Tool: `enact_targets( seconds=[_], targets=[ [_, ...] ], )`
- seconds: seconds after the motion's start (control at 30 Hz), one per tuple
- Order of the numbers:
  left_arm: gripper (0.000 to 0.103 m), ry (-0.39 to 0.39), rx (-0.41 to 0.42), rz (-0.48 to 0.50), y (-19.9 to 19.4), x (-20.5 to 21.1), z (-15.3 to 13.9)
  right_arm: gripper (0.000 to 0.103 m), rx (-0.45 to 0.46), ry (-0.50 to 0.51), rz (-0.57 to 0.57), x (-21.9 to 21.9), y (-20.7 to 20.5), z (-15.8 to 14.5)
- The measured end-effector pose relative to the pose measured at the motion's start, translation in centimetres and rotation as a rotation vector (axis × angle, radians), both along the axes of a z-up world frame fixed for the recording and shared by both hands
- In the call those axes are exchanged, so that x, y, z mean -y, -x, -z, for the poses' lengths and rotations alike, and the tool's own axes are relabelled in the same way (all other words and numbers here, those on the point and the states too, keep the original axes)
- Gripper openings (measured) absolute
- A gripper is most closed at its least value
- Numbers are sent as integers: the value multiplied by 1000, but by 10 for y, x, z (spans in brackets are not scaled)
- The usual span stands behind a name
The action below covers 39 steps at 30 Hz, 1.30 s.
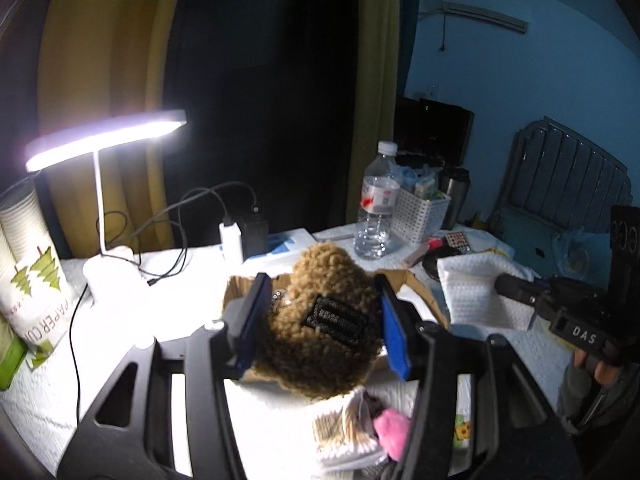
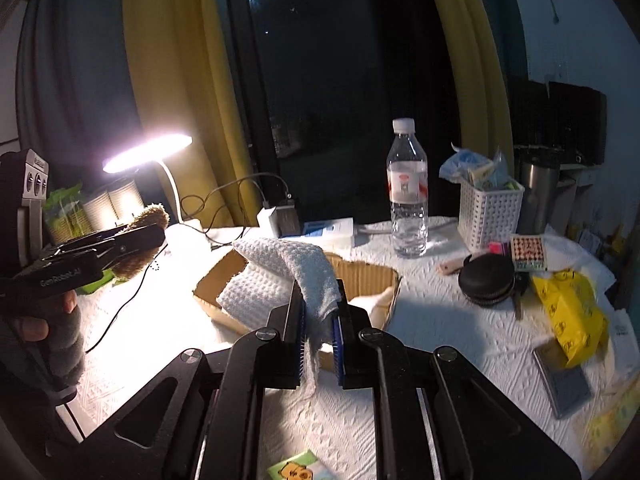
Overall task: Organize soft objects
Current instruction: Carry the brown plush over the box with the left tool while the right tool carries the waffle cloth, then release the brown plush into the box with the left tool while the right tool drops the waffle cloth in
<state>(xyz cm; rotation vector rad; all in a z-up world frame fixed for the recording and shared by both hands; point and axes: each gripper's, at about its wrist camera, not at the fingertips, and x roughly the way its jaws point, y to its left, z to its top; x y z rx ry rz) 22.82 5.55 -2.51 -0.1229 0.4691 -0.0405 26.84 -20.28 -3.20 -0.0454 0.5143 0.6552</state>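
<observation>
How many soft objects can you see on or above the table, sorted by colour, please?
Brown fuzzy hat, held in the left gripper: 1
White waffle towel, held in the right gripper over the cardboard box: 1
Pink fluffy item, near table edge: 1
Total: 3

Cardboard box [image 2: 362,276] at frame centre on the table [image 2: 440,320], towel [image 2: 288,268] draped over its left part, water bottle [image 2: 407,192] behind it, basket [image 2: 489,212] upper right, lamp [image 2: 148,152] upper left.
</observation>
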Motion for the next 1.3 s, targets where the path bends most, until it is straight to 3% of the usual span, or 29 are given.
enact_targets(
  seconds=[0.53, 0.73, 0.87, 1.0, 1.07, 1.13, 1.3],
  targets=[
    [56, 39, -78, 20, -64, -3, 33, 12, -50, 11, 5, -19, -56, 16],
    [64, 32, -137, 18, -88, 1, 51, 13, -92, 11, -7, -27, -76, 31],
    [79, 22, -149, 2, -96, 3, 58, 13, -118, 14, -12, -32, -84, 40],
    [79, 16, -153, -4, -97, 2, 61, 13, -136, 18, -22, -38, -89, 46],
    [80, 15, -156, -10, -97, 1, 61, 17, -145, 25, -24, -41, -91, 49],
    [80, 13, -156, -15, -95, 0, 60, 30, -157, 36, -20, -43, -92, 52],
    [80, 15, -148, -26, -88, -4, 56, 32, -152, 53, 0, -41, -88, 51]
  ],
)
